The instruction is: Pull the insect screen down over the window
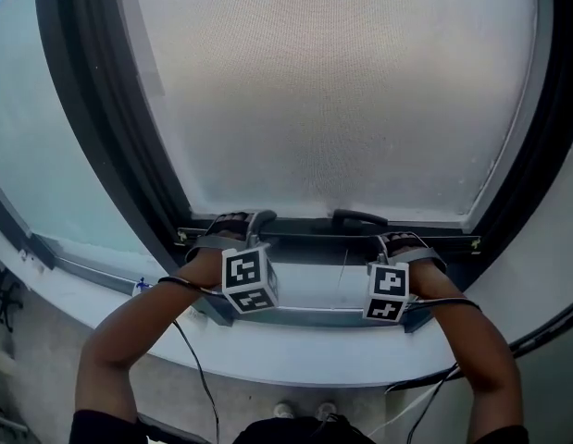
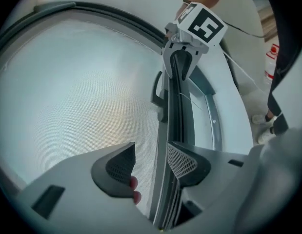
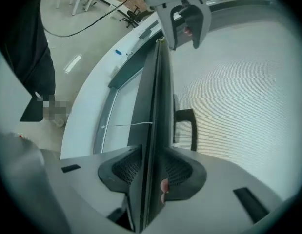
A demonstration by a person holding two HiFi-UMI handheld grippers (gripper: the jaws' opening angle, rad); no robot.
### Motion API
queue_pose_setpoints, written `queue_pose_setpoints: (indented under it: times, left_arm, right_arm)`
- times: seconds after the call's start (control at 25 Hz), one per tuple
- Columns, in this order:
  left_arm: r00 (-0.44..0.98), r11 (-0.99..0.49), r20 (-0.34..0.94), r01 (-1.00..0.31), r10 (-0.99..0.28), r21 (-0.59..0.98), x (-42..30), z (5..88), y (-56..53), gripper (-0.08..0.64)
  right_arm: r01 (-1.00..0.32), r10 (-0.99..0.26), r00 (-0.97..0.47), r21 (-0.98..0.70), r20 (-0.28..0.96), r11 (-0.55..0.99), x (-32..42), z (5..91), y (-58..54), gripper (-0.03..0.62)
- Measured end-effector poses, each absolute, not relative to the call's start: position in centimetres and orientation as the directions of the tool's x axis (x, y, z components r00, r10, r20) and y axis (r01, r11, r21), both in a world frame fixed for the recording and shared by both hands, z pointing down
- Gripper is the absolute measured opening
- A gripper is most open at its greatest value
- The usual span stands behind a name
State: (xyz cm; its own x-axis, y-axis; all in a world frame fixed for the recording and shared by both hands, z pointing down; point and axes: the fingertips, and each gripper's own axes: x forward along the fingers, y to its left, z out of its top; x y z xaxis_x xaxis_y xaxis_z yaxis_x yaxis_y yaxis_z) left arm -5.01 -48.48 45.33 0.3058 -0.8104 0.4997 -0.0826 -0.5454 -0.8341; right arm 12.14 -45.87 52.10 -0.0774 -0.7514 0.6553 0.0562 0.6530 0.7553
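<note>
Head view: screen point(image 1: 332, 91) is almost fully down, its bar point(image 1: 309, 225) just above the sill point(image 1: 295, 354). Left gripper view: left tongs point(image 2: 151, 162) gape, the bar touching one side only, no grip. Right gripper view: right tongs point(image 3: 151, 172) pinch the bar. Last stretch, I'd say: left re-grips, then both press down evenly.

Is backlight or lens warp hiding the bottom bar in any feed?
Head view: white mesh insect screen glows backlit, its dark grey bottom bar shadowed yet readable. Left gripper view: strong fisheye bend, black corners, bar sharp. Right gripper view: same warp, bar sharp.
</note>
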Motion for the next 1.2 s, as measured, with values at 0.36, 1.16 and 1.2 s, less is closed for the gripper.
queue_pose_setpoints:
  times: [0.36,1.16,1.2]
  left_arm:
    - [0.418,-0.548,0.406,-0.314,-0.813,-0.775,-5.4,43.4,-45.9,0.202]
    - [0.452,-0.439,-0.025,-0.878,-0.892,-0.19,-5.7,39.3,-41.3,0.181]
    - [0.45,-0.439,-0.029,-0.883,-0.893,-0.168,-5.5,39.5,-40.9,0.182]
  right_arm:
    - [-0.177,-0.898,-0.192,0.886,0.395,0.428,10.7,43.0,-44.3,0.133]
    - [-0.884,-0.969,-0.233,0.433,-0.083,0.176,8.1,38.1,-37.5,0.072]
    - [-0.891,-0.969,-0.228,0.422,-0.096,0.168,8.0,38.1,-37.1,0.054]
